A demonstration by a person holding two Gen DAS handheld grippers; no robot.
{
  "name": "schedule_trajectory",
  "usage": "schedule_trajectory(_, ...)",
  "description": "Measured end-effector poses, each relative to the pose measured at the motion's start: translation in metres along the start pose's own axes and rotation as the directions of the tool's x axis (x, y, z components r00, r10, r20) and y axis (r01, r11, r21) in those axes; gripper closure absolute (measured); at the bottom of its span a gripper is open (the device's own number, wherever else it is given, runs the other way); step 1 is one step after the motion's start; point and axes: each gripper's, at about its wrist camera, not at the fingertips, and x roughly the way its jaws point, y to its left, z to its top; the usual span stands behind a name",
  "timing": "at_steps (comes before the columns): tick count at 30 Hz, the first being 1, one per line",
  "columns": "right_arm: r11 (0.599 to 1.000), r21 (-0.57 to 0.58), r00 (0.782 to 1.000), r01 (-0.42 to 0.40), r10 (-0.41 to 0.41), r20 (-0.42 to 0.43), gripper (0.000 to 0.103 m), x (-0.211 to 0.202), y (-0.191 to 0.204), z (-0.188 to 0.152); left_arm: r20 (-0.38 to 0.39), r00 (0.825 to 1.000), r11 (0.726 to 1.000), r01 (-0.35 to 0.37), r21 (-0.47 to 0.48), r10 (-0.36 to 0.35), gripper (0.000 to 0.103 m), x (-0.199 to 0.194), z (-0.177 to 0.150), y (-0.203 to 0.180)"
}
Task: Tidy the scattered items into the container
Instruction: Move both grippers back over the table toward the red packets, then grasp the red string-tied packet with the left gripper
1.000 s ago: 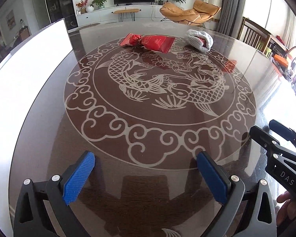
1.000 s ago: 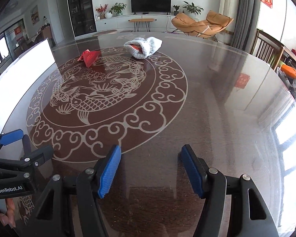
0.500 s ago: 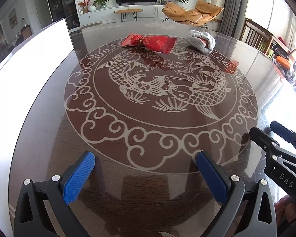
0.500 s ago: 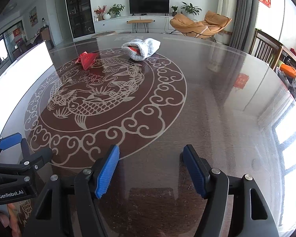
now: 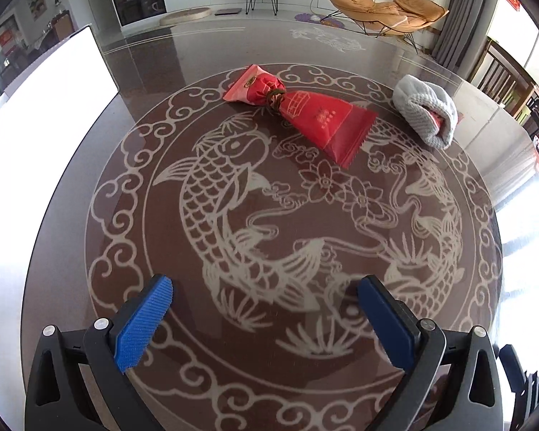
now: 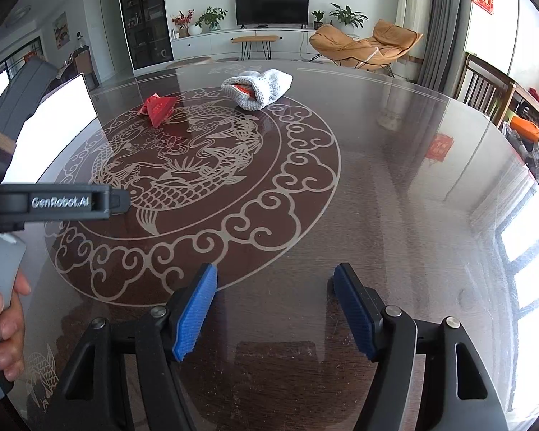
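Your left gripper (image 5: 266,319) hangs over the near part of the round desk (image 5: 204,46), and its blue fingers (image 5: 143,323) are wide apart with nothing between them. Far ahead of it, and a little to the right, the red candy bag (image 5: 305,111) lies flat on the fish picture. It is tied with a cord near its far left end, and its zigzag edge points to the near right.

To the right of the bag, and apart from it, sits the grey knit pouch (image 5: 425,107). It lies on its side, and something red shows in its open mouth.

In your right camera the red candy bag (image 6: 158,107) is far off on the left, and the grey knit pouch (image 6: 260,88) is beyond it to the right, with its mouth facing left. Your left hand (image 6: 3,327) shows at the left edge, holding the other tool's handle.

Your right gripper (image 6: 275,314) is over the bare near side of the desk (image 6: 413,179). Its blue fingers (image 6: 196,314) are apart too, and they hold nothing
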Motion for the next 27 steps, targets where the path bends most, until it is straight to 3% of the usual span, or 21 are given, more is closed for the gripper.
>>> schedule_trajectory(4, 1.000, 0.000, 1.000, 0.000, 0.000, 0.000, 0.034, 0.000, 0.000, 0.000, -0.044, 0.999, 0.998, -0.013, -0.063, 0.010, 0.000, 0.018, 0.047, -0.014)
schedule_trajectory(9, 1.000, 0.000, 1.000, -0.001, 0.001, 0.000, 0.034, 0.000, 0.000, 0.000, -0.057, 0.997, 0.978, -0.063, -0.200, 0.052, 0.000, 0.032, 0.084, -0.013)
schedule_trajectory(10, 1.000, 0.000, 1.000, 0.000, 0.000, 0.000, 0.034, 0.000, 0.000, 0.000, -0.065, 0.995, 0.975, -0.091, -0.205, 0.079, 0.000, 0.035, 0.089, -0.014)
schedule_trajectory(15, 1.000, 0.000, 1.000, -0.001, 0.001, 0.000, 0.034, 0.001, 0.000, 0.000, -0.049, 0.995, 0.968, -0.100, -0.228, 0.091, 0.000, 0.040, 0.103, -0.014)
schedule_trajectory(21, 1.000, -0.001, 1.000, -0.001, 0.001, 0.000, 0.034, 0.001, 0.000, 0.000, -0.123, 0.991, 0.981, -0.078, -0.177, 0.057, 0.000, 0.048, 0.120, -0.007)
schedule_trajectory(27, 1.000, 0.000, 1.000, -0.002, 0.002, 0.000, 0.034, 0.001, 0.000, 0.001, -0.167, 0.985, 0.973, -0.073, -0.219, 0.037, 0.000, 0.051, 0.132, -0.008)
